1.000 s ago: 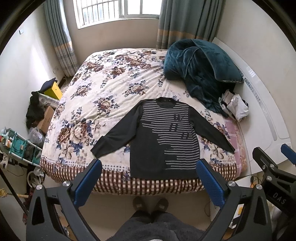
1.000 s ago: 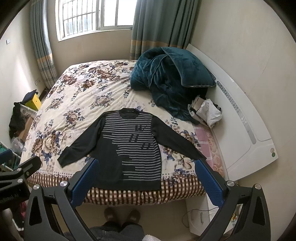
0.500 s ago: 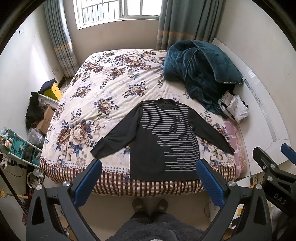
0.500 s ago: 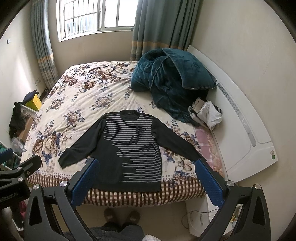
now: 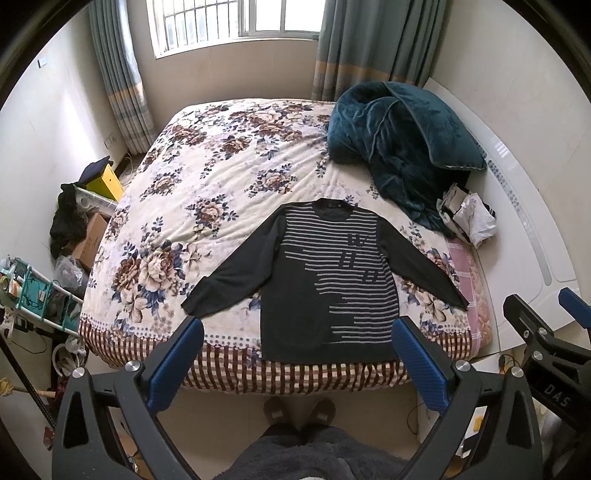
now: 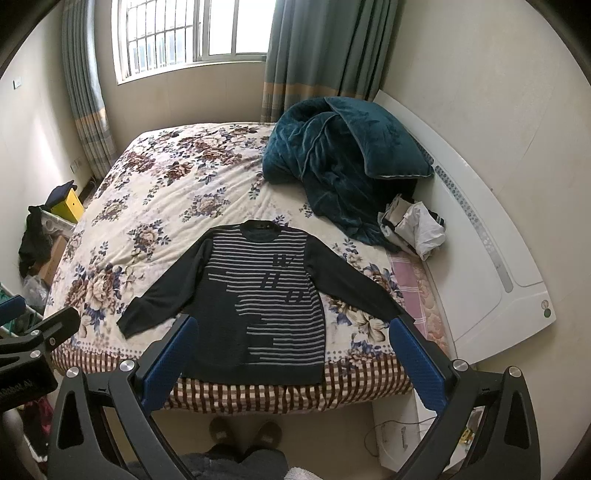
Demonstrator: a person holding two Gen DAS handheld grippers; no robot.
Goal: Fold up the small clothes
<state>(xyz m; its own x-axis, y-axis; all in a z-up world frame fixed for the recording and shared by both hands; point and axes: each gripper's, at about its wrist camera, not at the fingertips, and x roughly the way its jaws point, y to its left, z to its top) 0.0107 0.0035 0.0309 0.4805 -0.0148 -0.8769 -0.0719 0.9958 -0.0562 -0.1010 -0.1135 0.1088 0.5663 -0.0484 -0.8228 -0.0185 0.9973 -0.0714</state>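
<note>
Both the left gripper (image 5: 297, 356) and the right gripper (image 6: 291, 352) hang spread wide and empty above the bed's foot. Just beyond them, the dark striped sweater (image 5: 325, 284) lies flat, sleeves splayed, on the floral quilted bedspread (image 5: 207, 192). A plush teal blanket (image 5: 402, 147) is heaped near the glossy white headboard (image 6: 480, 236), beneath the curtained window (image 6: 192, 33).

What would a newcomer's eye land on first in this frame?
Most likely the dark striped sweater, spread flat with both sleeves out near the foot edge of the floral bedspread. Next, the heaped teal blanket at the far right of the bed, by the white headboard. In the foreground, the left tool and right tool both hang open above the sweater, holding nothing.
</note>
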